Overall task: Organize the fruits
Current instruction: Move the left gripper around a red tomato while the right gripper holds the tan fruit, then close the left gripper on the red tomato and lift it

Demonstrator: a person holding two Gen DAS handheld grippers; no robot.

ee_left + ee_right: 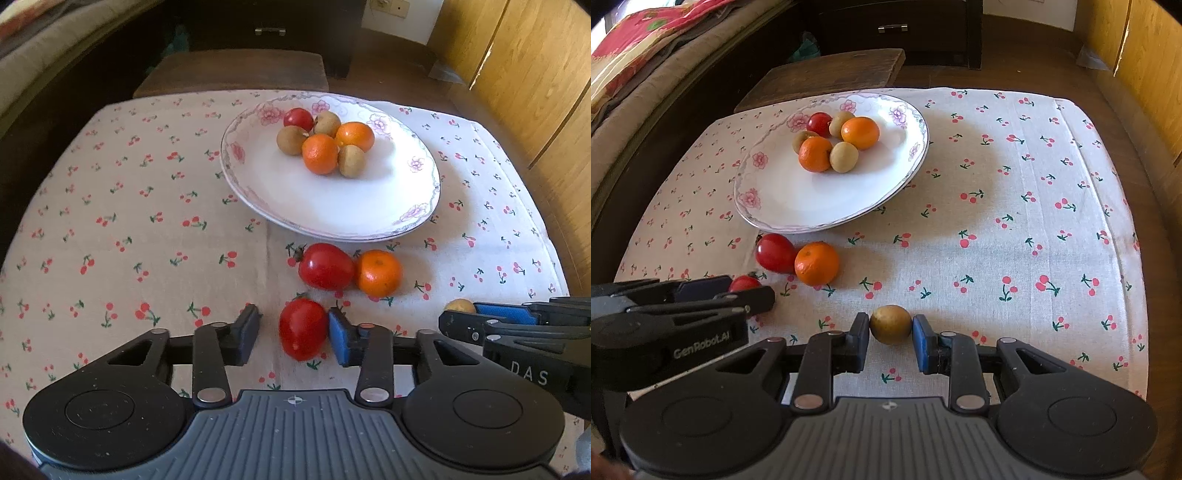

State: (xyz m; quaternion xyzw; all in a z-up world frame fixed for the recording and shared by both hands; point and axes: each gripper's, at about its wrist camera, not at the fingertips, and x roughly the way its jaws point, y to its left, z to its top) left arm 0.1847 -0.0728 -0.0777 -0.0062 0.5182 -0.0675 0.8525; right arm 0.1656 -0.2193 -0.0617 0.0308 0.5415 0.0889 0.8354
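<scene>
- Left tool (293,334), lower centre of the left wrist view: jaws partly open around a red tomato (303,328). The right pad touches the fruit; the left pad stands clear of it, so no grip is confirmed.
- That tomato lies with its long axis running away from the tool, toward the plate (406,218) in the upper centre.
- Second tomato (325,266) and an orange (379,273) lie touching each other on the worktop (129,221), between tool and plate.
- Right tool (891,338), lower centre of the right wrist view: closed on a small brown fruit (890,324), both pads against it.
- Judgement: plate lies up and left of the right tool.
</scene>
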